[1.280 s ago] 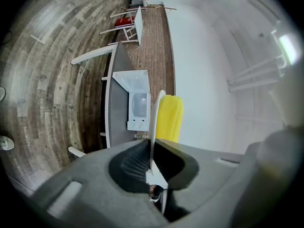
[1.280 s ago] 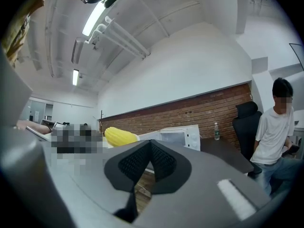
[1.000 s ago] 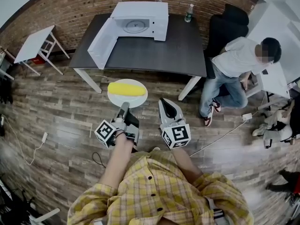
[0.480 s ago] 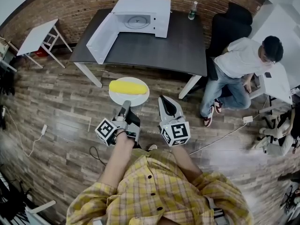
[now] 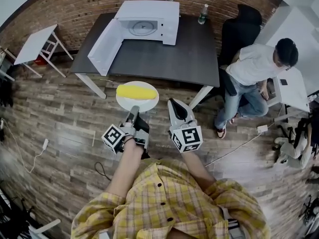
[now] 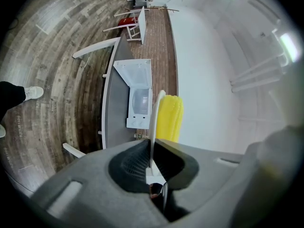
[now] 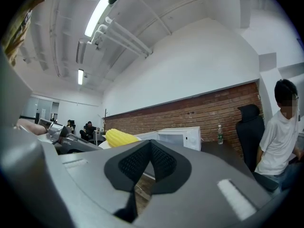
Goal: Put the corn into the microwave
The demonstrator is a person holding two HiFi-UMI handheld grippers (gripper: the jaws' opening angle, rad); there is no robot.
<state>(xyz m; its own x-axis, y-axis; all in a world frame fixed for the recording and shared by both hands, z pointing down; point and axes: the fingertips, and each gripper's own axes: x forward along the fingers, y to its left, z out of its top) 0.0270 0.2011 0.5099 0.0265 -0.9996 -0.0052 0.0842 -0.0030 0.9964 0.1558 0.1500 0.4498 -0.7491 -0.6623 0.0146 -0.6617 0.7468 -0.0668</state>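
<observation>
counter [image 5: 174,54]: seen ahead of both tongs, not reached yet. Compared with a second ago, the gap between its front edge and the plate looks a bit smaller, so some ground has been covered.
microwave [image 5: 149,16]: sat at the far side of the counter, well beyond the tips of the tongs, with its door [image 5: 104,41] swung wide open. Nothing about it has changed, so no door work should be needed.
plate [image 5: 130,103]: pinched by its near rim and held out level past the left tips, same as before. It's been carried along, not re-gripped.
left tongs [image 5: 133,111]: clamped narrow on the plate rim, with the thin white edge seen right between the pads.
right tongs [image 5: 173,103]: closed up with nothing in them, carried alongside just to the right of the left pair. They've been moved forward about the same amount.
corn [image 5: 135,91]: lying across the plate just ahead of the left tips, and it hasn't rolled. Probably mid-carry still, with the rest of the approach and the actual loading left to be done.
</observation>
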